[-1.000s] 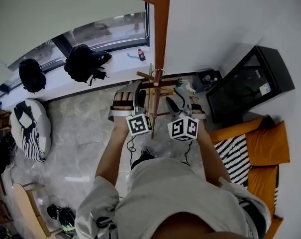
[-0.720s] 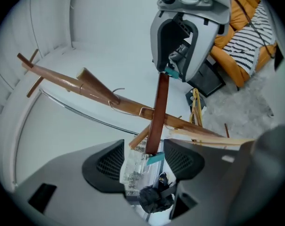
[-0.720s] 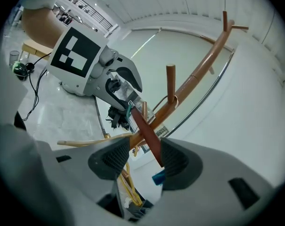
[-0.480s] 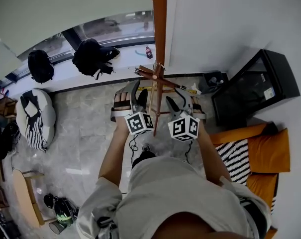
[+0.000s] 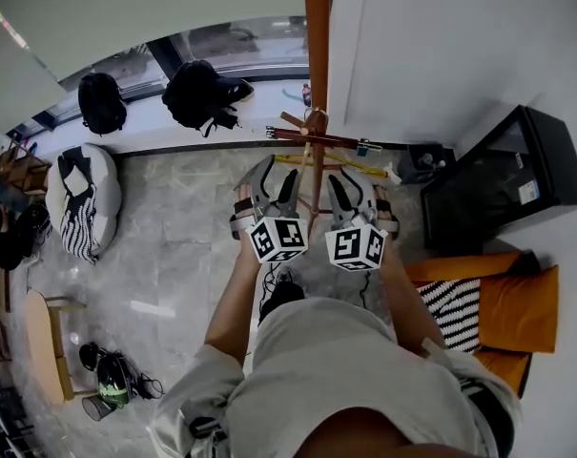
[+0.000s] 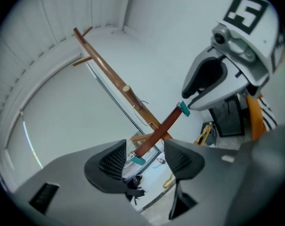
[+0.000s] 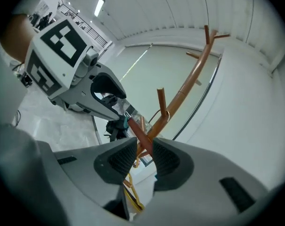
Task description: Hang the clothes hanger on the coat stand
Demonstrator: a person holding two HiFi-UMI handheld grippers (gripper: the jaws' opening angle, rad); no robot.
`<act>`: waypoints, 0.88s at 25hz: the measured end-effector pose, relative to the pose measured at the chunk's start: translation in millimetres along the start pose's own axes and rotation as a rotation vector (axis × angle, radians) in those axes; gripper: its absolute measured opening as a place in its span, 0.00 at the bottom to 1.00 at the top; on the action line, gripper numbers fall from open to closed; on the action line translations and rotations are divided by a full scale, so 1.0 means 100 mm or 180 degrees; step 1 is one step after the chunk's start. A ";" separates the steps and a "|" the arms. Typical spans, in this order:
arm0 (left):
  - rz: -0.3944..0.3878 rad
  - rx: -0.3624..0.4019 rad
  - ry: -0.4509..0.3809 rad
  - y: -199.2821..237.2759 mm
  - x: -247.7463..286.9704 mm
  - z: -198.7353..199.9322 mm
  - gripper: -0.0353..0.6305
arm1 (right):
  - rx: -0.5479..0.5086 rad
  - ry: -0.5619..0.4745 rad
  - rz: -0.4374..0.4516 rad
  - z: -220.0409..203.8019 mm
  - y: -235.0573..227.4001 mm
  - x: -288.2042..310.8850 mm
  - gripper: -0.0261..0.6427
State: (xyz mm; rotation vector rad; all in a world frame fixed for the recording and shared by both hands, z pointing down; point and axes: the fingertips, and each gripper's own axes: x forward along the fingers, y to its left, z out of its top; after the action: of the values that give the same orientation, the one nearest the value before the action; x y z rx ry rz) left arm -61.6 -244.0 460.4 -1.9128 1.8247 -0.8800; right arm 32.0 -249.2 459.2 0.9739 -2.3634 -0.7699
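The brown wooden hanger [image 5: 328, 140] with teal ends hangs by its wire hook on a peg of the orange-brown coat stand [image 5: 317, 55]. In the head view my left gripper [image 5: 276, 175] and right gripper [image 5: 349, 187] sit just short of it, one on each side of the pole. In the left gripper view my jaws [image 6: 144, 161] stand open, with the hanger bar [image 6: 163, 126] untouched in the wide gap. My right jaws [image 7: 144, 157] have just been closing; the bar [image 7: 138, 132] shows in their narrowed gap, and no pad visibly presses on it.
Two black bags [image 5: 207, 93] lie on the window ledge behind the stand. A black cabinet [image 5: 503, 184] and orange cushions [image 5: 517, 299] are at the right, a striped beanbag [image 5: 83, 203] at the left. A yellow hanger [image 5: 350, 165] sits lower by the stand.
Both grippers have drawn back a little from the hanger, which stays on the peg. The left gripper has rolled. The right jaws stand narrower. The head view has swung.
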 end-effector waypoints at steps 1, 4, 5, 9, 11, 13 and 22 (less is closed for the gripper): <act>0.0039 -0.0213 -0.0021 -0.02 -0.03 0.02 0.44 | -0.0027 -0.0037 -0.0065 0.01 -0.02 -0.05 0.16; 0.0108 -0.0849 -0.0072 -0.12 -0.15 0.06 0.43 | 0.0098 -0.0146 -0.0100 0.07 -0.04 -0.24 0.10; 0.0116 -0.1040 -0.0082 -0.16 -0.21 0.06 0.43 | 0.0162 -0.0186 -0.0073 0.07 -0.04 -0.30 0.08; 0.0223 -0.1578 -0.0077 -0.25 -0.50 0.07 0.25 | 0.0596 -0.0289 0.0069 0.01 -0.03 -0.49 0.05; 0.0290 -0.1690 -0.0081 -0.30 -0.67 0.08 0.13 | 0.0937 -0.0317 0.0091 -0.05 0.00 -0.56 0.05; 0.0298 -0.1766 -0.0097 -0.38 -0.82 0.08 0.07 | 0.1250 -0.0346 0.0130 -0.09 0.07 -0.63 0.05; 0.0195 -0.2069 -0.0023 -0.69 -1.22 0.07 0.07 | 0.1583 -0.0495 0.0250 0.07 0.28 -0.99 0.05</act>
State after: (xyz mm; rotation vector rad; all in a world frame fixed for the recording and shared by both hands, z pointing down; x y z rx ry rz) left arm -1.7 -118.1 475.4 -2.1818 2.3468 -0.2606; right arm 78.1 -157.1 451.9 1.0300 -2.7814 -0.2309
